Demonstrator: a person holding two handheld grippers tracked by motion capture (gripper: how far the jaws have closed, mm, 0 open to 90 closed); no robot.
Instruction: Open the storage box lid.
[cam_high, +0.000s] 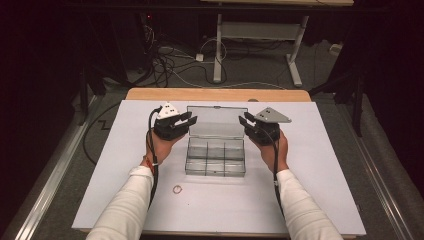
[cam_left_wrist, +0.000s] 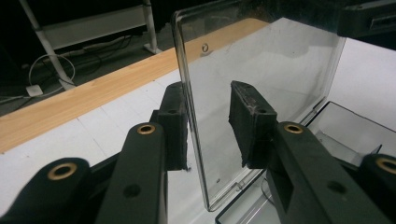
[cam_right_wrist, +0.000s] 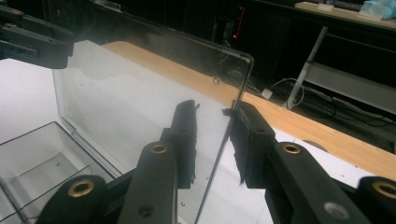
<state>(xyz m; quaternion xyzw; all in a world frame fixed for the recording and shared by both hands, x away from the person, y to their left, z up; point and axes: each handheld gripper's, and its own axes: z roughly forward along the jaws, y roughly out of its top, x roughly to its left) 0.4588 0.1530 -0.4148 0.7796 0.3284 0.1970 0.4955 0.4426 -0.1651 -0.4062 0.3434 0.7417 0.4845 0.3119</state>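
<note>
Here, box: clear compartment box (cam_high: 215, 156) mid tabletop, toward far edge.
Lid: clear lid (cam_high: 217, 121) upright, hinged at box's far side.
L gripper (cam_high: 183, 121): fingers apart, straddling lid's left edge, not clamped.
R gripper (cam_high: 246, 123): same on right edge; likely steadying lid from both sides.
Ring (cam_high: 177, 189): near edge, apart from box.

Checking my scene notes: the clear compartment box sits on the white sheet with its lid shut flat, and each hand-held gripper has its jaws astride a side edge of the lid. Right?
Not quite. The lid stands open and upright, as the high view shows. The rest holds: left hand-held gripper and right hand-held gripper straddle its side edges.
</note>
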